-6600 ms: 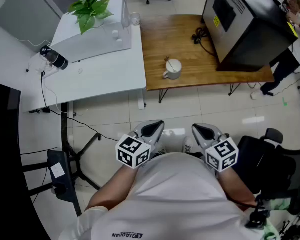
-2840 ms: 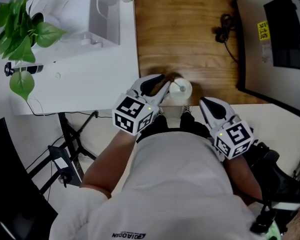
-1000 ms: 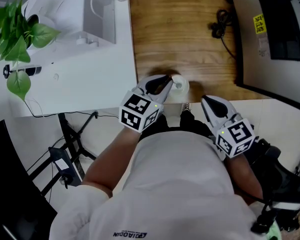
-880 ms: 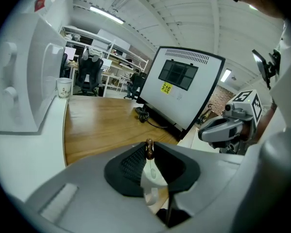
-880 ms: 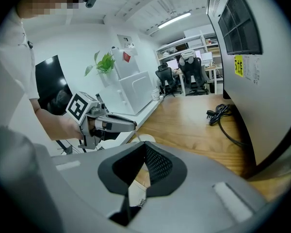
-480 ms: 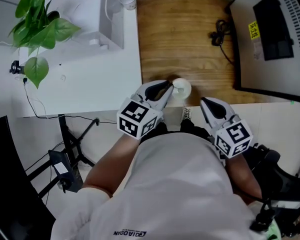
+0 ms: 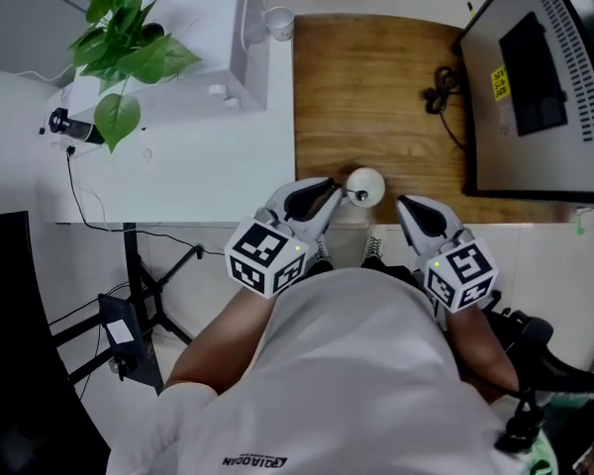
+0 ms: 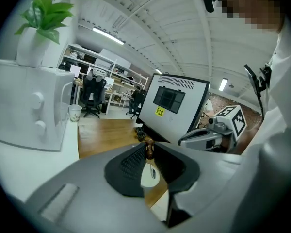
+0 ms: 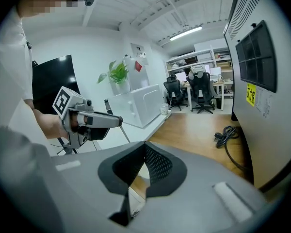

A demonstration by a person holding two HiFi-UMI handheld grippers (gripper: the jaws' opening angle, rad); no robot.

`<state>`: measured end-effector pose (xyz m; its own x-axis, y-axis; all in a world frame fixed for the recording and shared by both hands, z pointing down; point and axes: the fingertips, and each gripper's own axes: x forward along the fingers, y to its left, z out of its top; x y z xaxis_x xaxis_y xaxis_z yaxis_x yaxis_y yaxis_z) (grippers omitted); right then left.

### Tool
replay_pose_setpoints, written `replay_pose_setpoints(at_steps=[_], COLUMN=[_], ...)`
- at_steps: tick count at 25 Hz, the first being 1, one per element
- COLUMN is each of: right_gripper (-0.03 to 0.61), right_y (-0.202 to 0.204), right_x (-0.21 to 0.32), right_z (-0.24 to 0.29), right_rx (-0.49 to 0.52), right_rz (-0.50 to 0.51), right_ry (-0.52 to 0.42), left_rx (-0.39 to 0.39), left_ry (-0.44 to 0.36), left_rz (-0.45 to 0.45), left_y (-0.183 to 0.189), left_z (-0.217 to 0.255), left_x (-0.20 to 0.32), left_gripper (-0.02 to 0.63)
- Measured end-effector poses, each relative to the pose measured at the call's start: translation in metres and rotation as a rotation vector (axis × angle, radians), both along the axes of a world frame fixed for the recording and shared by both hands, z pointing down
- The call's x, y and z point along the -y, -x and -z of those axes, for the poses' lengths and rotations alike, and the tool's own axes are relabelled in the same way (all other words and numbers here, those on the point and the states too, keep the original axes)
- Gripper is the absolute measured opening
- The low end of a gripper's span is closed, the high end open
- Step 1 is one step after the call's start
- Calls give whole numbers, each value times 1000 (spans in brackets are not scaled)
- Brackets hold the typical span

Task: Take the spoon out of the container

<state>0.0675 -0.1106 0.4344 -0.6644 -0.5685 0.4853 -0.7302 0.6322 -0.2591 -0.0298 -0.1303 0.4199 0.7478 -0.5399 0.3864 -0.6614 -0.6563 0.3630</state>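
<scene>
A white cup (image 7: 366, 182) stands near the front edge of the wooden table (image 7: 376, 87). A spoon stands in it, its dark handle tip (image 7: 360, 196) pointing at my left gripper (image 7: 339, 195). In the left gripper view the jaws are nearly together, with the brown handle tip (image 8: 149, 149) pinched at their ends and the cup (image 8: 148, 174) showing through the gap below. My right gripper (image 7: 408, 209) hovers to the right of the cup, off the table's front edge. It is shut and holds nothing (image 9: 145, 145).
A large black box-like monitor (image 7: 544, 77) fills the table's right side, with a coiled black cable (image 7: 439, 95) beside it. To the left is a white desk (image 7: 178, 156) with a white appliance (image 7: 247, 28), a paper cup (image 7: 278, 22) and a green plant (image 7: 129, 52).
The person has come up to the table and the left gripper has reached the cup. Over the last second both grippers stay almost still; only the head view shifts.
</scene>
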Motion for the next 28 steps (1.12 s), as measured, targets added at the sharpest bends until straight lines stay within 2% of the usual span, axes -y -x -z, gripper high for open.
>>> replay_pose_setpoints(at_steps=[10,15,23,28], right_gripper=[8,8,8,7], right_y=[9,14,25,18], right_x=[4,-4,-29,-48], right_z=[22,23,24,23], right_rx=[9,-3,-12,-28], right_rz=[33,-4,-112,-135], right_ry=[-56,-60,-68,-70], left_rx=[-9,-28,-29,-39], left_ry=[-36,-40,-35,-52], left_rz=[58,17,-99,-102], left_y=[22,25,31,32], left_z=[24,26,16,19], left_x=[-13,-18,-33,-42], left_gripper=[54,54,54,54])
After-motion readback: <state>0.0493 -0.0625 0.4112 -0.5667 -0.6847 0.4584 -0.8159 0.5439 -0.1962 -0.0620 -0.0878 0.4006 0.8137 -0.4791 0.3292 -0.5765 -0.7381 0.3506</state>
